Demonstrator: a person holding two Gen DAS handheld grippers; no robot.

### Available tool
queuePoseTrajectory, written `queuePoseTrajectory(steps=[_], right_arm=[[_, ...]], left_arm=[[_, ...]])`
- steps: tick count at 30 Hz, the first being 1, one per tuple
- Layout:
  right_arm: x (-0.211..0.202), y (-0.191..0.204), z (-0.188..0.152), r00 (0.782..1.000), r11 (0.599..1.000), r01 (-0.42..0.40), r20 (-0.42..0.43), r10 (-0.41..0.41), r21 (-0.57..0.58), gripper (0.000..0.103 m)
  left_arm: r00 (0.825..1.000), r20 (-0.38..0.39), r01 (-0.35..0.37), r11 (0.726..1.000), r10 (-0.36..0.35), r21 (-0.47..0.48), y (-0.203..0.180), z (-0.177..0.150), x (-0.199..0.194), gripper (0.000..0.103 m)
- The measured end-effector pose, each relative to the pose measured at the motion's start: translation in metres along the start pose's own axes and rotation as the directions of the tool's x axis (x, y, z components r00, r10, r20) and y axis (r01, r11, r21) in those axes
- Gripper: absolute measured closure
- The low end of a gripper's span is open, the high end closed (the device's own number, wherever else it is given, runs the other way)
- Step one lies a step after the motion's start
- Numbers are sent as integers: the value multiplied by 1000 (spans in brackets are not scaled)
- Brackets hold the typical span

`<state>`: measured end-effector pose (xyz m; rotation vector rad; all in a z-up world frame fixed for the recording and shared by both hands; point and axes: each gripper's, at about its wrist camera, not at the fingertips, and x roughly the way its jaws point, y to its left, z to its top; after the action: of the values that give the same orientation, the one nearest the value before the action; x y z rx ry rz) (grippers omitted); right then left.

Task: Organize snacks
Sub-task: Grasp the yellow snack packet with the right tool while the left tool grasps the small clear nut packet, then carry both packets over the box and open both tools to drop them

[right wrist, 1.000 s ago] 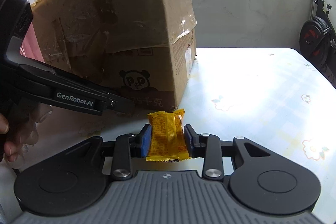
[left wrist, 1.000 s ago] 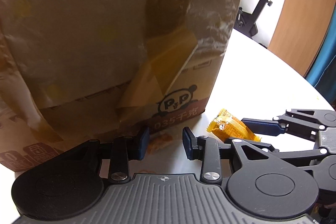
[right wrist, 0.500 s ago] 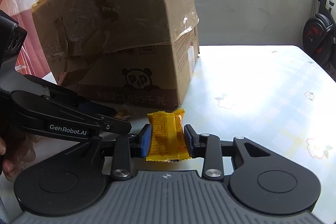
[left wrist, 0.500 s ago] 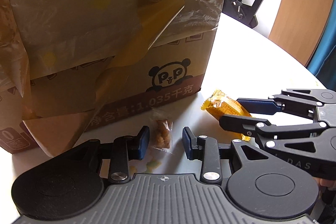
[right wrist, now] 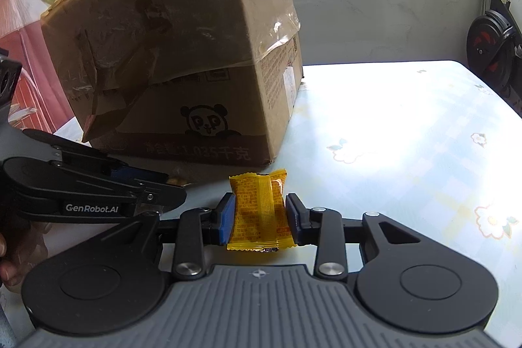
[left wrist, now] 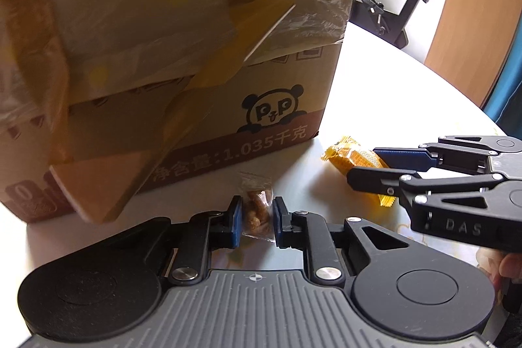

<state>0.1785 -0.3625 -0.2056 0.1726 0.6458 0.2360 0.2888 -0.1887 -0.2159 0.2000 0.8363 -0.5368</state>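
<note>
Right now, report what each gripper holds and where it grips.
Left gripper pinches the clear nut packet across its middle. Right gripper clamps the yellow snack packet by its side edges.

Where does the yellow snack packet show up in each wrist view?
Left wrist view: yellow snack packet lies right of centre, held between the fingers of the right gripper.
Right wrist view: the packet sits at lower centre, between that gripper's own fingers.
Shared landmark: the panda logo on the cardboard box.

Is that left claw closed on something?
Yes. The left gripper is shut on a clear nut packet, pinched between both blue pads.
</note>
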Motion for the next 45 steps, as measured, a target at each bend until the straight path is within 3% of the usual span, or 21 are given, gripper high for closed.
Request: queuePoseTrajectory(steps=[20, 26, 33, 35, 39, 45], right_arm=[[9, 21, -2, 999, 996, 30, -10, -31, -89, 67], [-3, 27, 0, 999, 995, 48, 25, -47, -82, 67], [-49, 53, 28, 991, 991, 1, 132, 18, -137, 67], [-59, 59, 41, 985, 989, -12, 170, 37, -147, 67], [-74, 70, 76, 966, 984, -25, 251, 69, -175, 67], [-73, 86, 129, 947, 972, -49, 299, 119, -231, 67]], left_arm=[[998, 68, -4, 990, 14, -143, 43, -34, -47, 83], [991, 135, -3, 992, 19, -123, 50, -30, -78, 83], [976, 214, 51, 996, -34, -75, 59, -22, -138, 83], [971, 236, 61, 996, -44, -65, 61, -19, -152, 83], [943, 328, 79, 995, -54, -64, 68, -5, -189, 83], [892, 453, -8, 1000, 5, 5, 80, 39, -224, 83]])
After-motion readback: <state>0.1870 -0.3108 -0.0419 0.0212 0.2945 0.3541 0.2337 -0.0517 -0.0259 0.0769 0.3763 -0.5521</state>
